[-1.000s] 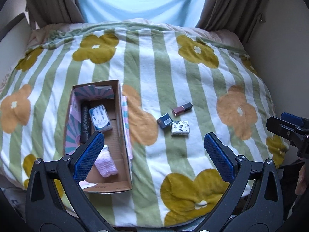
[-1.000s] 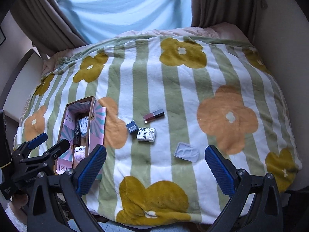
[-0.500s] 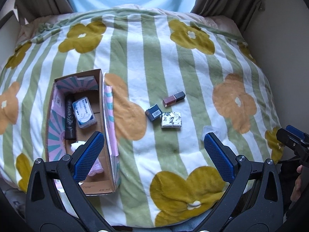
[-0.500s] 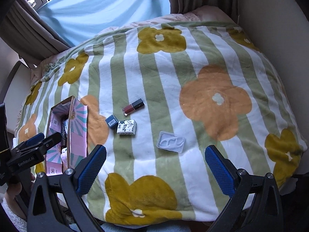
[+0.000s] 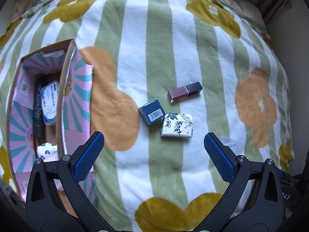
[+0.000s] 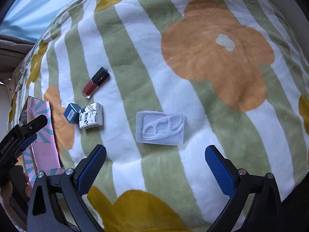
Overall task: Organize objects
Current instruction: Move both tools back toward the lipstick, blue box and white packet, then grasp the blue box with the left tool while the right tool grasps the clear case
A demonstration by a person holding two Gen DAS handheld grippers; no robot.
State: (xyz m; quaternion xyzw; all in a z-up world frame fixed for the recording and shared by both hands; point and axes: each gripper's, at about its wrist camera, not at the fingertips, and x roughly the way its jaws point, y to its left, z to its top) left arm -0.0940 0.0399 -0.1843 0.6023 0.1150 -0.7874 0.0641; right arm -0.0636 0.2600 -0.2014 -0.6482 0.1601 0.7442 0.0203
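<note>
Both views drew closer; floss case (image 6: 160, 128) unobstructed.

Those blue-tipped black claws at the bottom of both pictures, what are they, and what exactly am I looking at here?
They are hand-held grippers, one in each of a person's hands, each with a wide-angle camera looking forward along its two fingers. One picture comes from the left gripper, the other from the right gripper. Both are open and hold nothing.

Below them is a flowered, striped blanket. On it lie a lipstick tube, a small blue box touching a printed tissue pack, and, seen best from the right camera, a clear case of floss picks. At the left stands an open cardboard box with pink patterned flaps, already holding several items. The right gripper sits nearest the floss case, so that may be picked up next.
</note>
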